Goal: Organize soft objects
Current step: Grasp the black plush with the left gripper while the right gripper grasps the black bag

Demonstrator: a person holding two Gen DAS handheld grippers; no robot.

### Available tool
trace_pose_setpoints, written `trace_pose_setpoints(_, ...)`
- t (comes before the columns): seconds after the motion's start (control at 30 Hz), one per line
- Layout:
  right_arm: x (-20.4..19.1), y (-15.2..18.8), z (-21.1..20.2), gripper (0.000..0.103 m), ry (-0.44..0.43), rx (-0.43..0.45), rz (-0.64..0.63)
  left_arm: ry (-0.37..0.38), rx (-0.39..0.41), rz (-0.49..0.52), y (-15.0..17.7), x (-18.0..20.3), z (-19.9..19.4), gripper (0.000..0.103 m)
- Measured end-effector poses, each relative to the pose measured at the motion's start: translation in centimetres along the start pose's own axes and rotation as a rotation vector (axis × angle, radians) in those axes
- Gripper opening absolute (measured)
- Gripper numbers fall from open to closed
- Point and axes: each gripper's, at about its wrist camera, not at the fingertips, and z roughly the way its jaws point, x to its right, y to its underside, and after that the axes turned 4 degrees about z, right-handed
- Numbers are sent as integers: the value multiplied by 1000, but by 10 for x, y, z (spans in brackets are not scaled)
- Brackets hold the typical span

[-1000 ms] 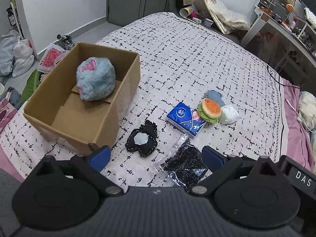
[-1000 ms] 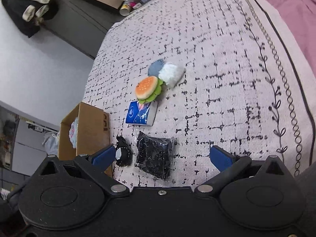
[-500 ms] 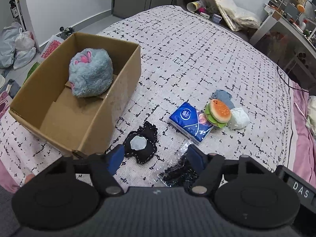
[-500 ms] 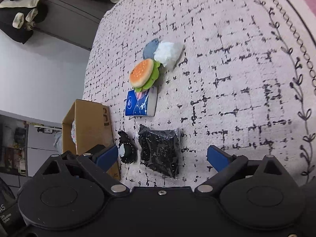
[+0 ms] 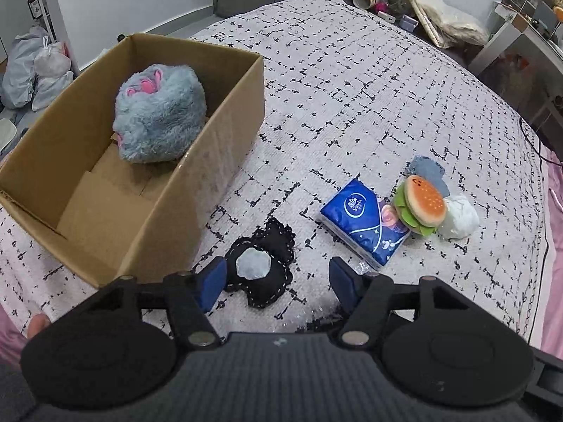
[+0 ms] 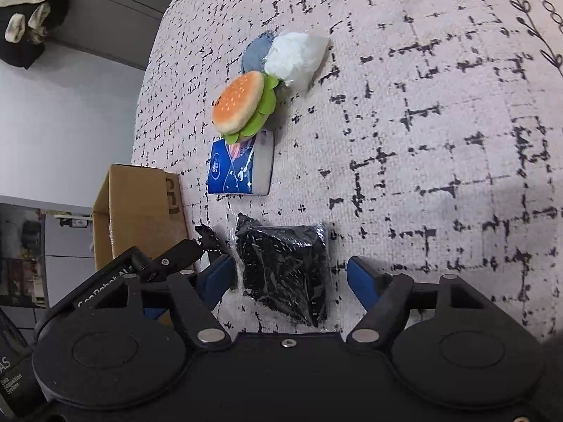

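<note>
A cardboard box (image 5: pixel 225 140) sits on the bed at left with a fluffy blue-grey plush (image 5: pixel 158 116) inside. My left gripper (image 5: pixel 276 281) is open, its fingers on either side of a black pouch with a pale centre (image 5: pixel 260 263) lying beside the box. My right gripper (image 6: pixel 288 277) is open around a black packet in clear plastic (image 6: pixel 285 267). Further out lie a blue tissue pack (image 5: pixel 366 221), a burger plush (image 5: pixel 422 204), a white soft lump (image 5: pixel 457 216) and a grey-blue piece (image 5: pixel 427 170). The box also shows in the right wrist view (image 6: pixel 140 204).
The bed has a white cover with black dashes (image 5: pixel 352 88). A pink sheet (image 5: pixel 554 246) runs along the right edge. Bags (image 5: pixel 35 66) lie on the floor at left. Cluttered furniture (image 5: pixel 510 35) stands beyond the far bed edge.
Both grippers have moved down and forward. The left now straddles the black pouch and its fingers have narrowed. The right now straddles the black packet.
</note>
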Motion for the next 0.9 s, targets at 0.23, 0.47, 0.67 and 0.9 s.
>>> trace_pose_setpoints(0.23,3,-2,3,29,39,24,4,-3,-15,7,2,5,14,63)
trace_pose_setpoints(0.47,3,-1,-6,19,38,68,-5,-29,-35,-23,7,3,29,63)
trace_pose_setpoints(0.67,9,-4,-20,15,41,124,16,-49,-49,-19,11,4,36,63)
trace_pose_setpoints(0.9,19,-11,-36,14,66,230,83,-66,-43,-8,14,6,42,63)
